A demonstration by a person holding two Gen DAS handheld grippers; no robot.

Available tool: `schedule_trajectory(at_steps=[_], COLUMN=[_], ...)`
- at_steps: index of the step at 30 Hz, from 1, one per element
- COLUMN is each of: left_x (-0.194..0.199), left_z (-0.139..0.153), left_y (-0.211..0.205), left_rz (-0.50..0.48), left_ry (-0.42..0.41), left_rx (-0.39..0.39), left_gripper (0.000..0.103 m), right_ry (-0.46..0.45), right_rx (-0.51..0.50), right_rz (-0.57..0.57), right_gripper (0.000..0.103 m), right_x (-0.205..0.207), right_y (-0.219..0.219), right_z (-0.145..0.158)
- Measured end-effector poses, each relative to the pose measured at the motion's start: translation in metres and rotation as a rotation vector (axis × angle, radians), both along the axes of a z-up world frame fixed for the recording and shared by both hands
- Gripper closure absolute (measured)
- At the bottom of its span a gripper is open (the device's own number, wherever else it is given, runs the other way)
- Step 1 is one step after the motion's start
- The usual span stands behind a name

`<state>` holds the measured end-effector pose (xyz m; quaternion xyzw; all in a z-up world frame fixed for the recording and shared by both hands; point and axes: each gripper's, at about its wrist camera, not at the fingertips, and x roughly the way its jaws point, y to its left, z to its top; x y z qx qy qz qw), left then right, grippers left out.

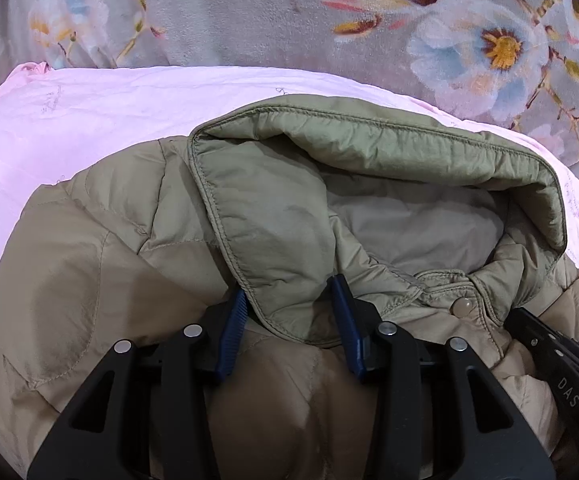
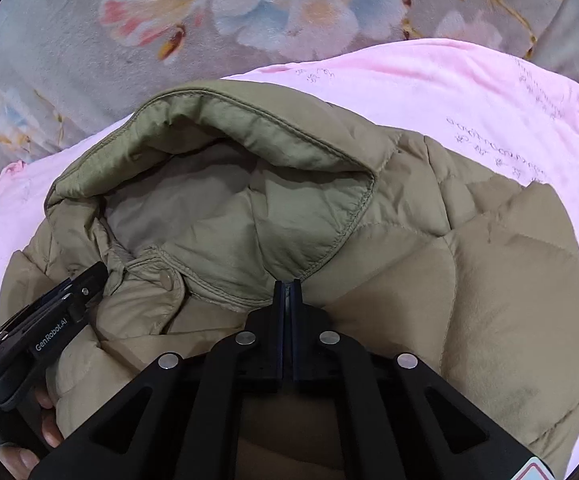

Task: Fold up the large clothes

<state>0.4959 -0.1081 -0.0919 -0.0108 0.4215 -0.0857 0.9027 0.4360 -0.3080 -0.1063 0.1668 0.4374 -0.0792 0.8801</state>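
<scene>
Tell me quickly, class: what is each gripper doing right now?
Left gripper: open, its jaws either side of the jacket's collar corner.
Right gripper: shut at the collar's edge; a grip cannot be told.

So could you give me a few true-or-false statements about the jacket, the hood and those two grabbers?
1. The jacket lies on a pink cloth. True.
2. The right gripper is wide open. False: its fingers are shut together at the hood edge.
3. The left gripper has the hood corner between its fingers. True.
4. The hood is zipped shut. False: it lies open, lining showing.
5. The blanket underneath is plain. False: it has flowers.
</scene>
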Motion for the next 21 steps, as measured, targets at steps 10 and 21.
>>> schedule_trajectory(at_steps=[10,21], left_x=[0.0,0.022], left_z=[0.002,0.091], left_y=[0.002,0.039], left_rz=[-0.001,0.096], left_ry=[-0.007,-0.11], left_rx=[-0.023,-0.15], left_gripper=[0.061,0.055], right_ry=[-0.02,-0.245], right_rx=[-0.015,0.152], right_rz=[-0.003,-0.103], right_gripper=[0.103,0.098], right_x=[-0.005,-0.004], right_y=[0.005,-0.041], right_z=[-0.005,0.082])
